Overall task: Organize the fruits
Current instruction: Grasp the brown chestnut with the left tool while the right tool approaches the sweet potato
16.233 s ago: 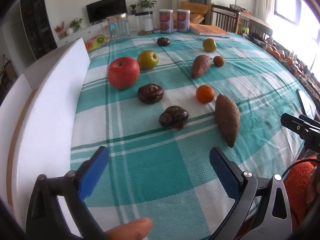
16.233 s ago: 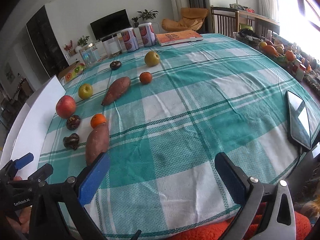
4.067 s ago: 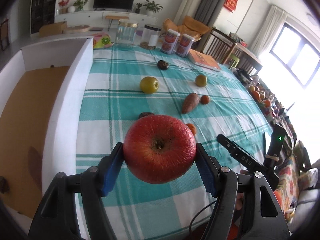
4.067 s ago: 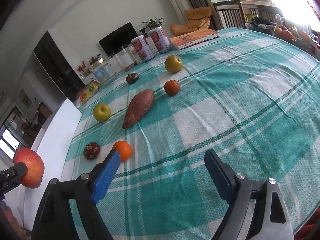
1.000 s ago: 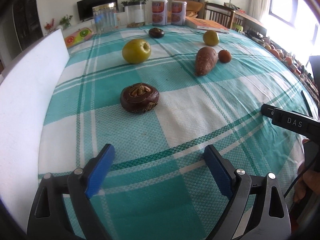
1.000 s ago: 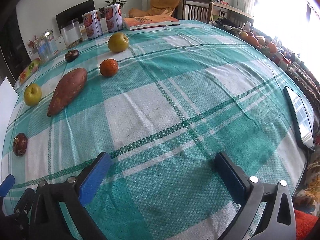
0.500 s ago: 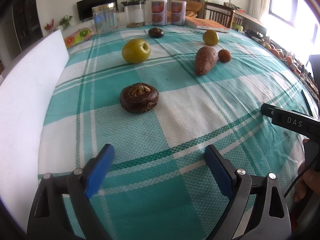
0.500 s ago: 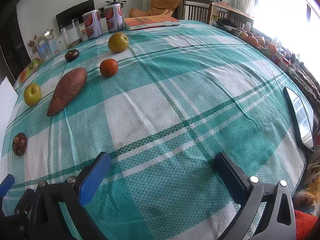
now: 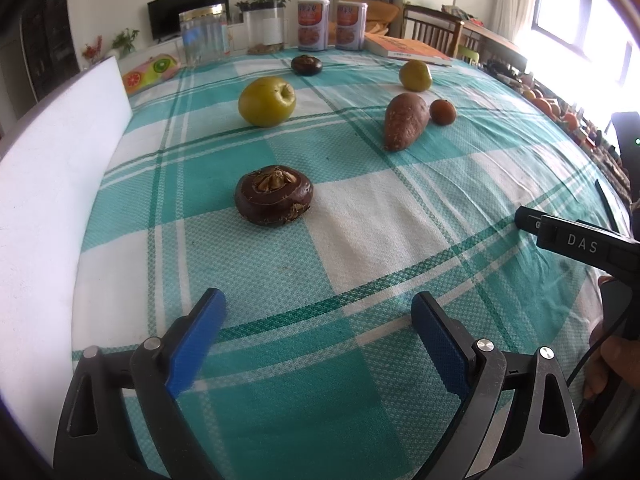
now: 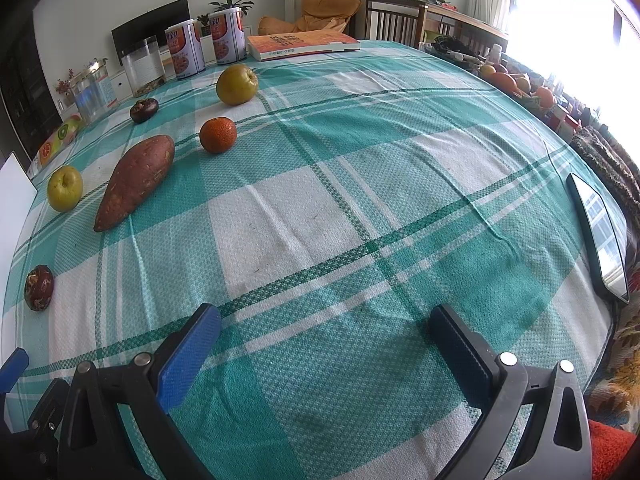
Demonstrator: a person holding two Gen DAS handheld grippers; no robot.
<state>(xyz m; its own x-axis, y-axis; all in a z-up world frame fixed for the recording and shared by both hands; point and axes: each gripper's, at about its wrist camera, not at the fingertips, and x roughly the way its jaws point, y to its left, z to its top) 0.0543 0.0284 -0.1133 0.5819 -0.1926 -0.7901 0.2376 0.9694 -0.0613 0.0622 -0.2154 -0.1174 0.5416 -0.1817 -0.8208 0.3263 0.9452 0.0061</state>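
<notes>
My left gripper (image 9: 316,334) is open and empty, low over the checked tablecloth (image 9: 360,208). A dark brown mangosteen (image 9: 273,195) lies just ahead of it. Further back lie a yellow-green apple (image 9: 267,95), a sweet potato (image 9: 403,120), a small orange (image 9: 442,111), a green-brown pear (image 9: 415,75) and a second mangosteen (image 9: 306,65). My right gripper (image 10: 326,354) is open and empty near the table's front edge. In the right wrist view the sweet potato (image 10: 136,179), orange (image 10: 218,134), pear (image 10: 237,84), apple (image 10: 65,188) and near mangosteen (image 10: 39,287) lie to the left.
A white foam box wall (image 9: 52,184) runs along the table's left side. Two cans (image 9: 332,24), glass jars (image 9: 205,34) and an orange book (image 10: 300,45) stand at the far edge. A phone (image 10: 600,232) lies at the right edge.
Almost nothing differs over the last second; the left gripper has crept slightly toward the near mangosteen. The red apple held earlier is gone from its fingers.
</notes>
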